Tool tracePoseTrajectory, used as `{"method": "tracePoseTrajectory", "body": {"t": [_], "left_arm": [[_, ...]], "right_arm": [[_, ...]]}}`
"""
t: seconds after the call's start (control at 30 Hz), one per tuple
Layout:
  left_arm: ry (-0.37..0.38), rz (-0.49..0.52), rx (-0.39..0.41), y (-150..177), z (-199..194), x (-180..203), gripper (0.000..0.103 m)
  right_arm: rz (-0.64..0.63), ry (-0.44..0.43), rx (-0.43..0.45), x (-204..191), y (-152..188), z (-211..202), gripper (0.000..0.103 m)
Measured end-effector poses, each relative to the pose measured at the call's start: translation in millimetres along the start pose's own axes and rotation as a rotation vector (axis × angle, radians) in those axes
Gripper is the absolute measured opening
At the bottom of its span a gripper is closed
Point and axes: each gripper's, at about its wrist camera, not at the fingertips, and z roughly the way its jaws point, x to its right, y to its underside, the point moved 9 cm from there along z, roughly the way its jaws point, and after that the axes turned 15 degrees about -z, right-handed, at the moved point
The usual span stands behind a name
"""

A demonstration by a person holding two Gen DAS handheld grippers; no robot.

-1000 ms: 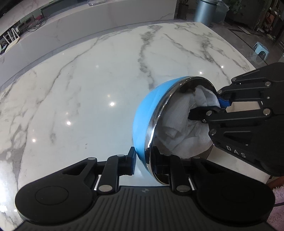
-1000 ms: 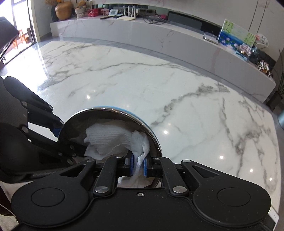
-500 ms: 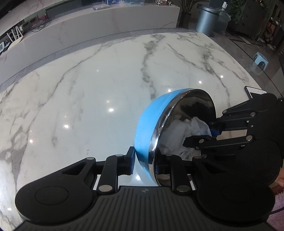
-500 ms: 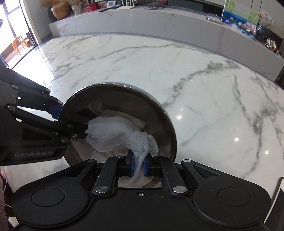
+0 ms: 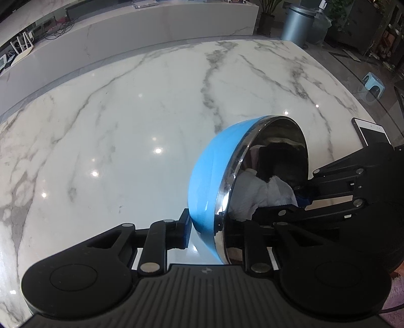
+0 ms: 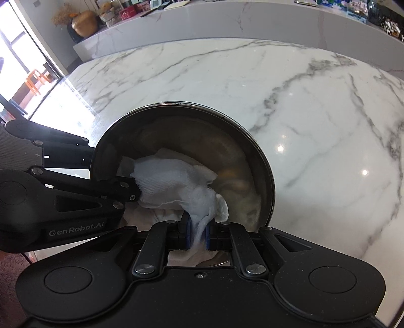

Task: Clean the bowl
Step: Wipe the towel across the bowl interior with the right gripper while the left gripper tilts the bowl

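Observation:
A bowl (image 5: 209, 181), blue outside and shiny steel inside, is tipped on edge above the marble table. My left gripper (image 5: 212, 227) is shut on its rim, one finger on the blue outside and one inside. In the right wrist view the bowl (image 6: 252, 161) opens toward me with a crumpled white paper towel (image 6: 176, 184) lying against its inner wall. My right gripper (image 6: 197, 233) is shut on a corner of that towel, low in the bowl. From the left wrist view the towel (image 5: 275, 193) and the right gripper (image 5: 303, 199) show at the bowl's mouth.
The white marble table (image 5: 126, 126) spreads wide behind the bowl. A phone (image 5: 371, 133) lies near its right edge. A marble counter (image 6: 227, 22) with small items runs along the back. A pink rug (image 5: 396, 292) shows below.
My right gripper has dragged the towel down from the upper part of the bowl's inside to the lower part and rolled somewhat. The bowl stays tipped in the left gripper's hold.

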Motion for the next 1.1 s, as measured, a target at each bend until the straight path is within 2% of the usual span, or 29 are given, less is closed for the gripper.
{"method": "tracePoseTrajectory", "body": {"t": [0.43,0.7,0.83,1.1], "left_arm": [[-0.001,0.018,-0.027,5,2,2,0.019],[-0.006,0.027,-0.028,5,1,3,0.019],[-0.007,0.030,-0.027,5,1,3,0.019],[-0.001,0.030,-0.005,1,-1,4,0.023]], "right_arm": [[-0.166,0.197,-0.002,1,-6,-11,0.005],[-0.232,0.302,0.073,1,-19,-34,0.005],[-0.246,0.309,0.079,1,-22,-36,0.005],[-0.203,0.258,0.038,9,-15,-18,0.003]]}}
